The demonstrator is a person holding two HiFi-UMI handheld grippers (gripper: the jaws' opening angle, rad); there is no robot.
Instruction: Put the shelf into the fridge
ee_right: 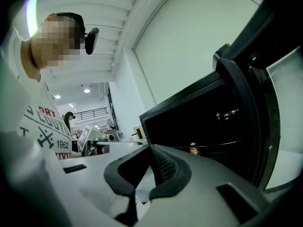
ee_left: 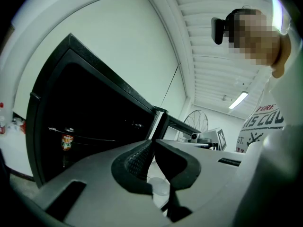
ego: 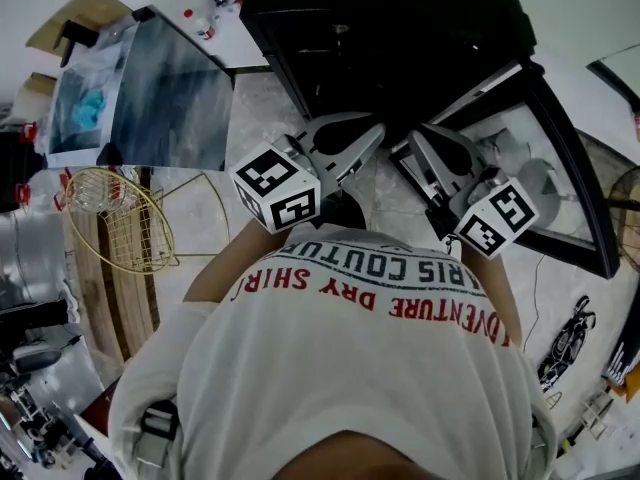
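Your left claw [ego: 376, 131] and right claw [ego: 417, 136] both clamp the thin clear shelf [ee_right: 120, 144]; hold it level and slide it squarely into the open black fridge [ego: 380, 28].

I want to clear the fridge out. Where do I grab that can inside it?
Grip the can round the middle of its body, I'd say, coming in level through the open front of the fridge. It stands upright, round side facing out, so jaws can close on either side.
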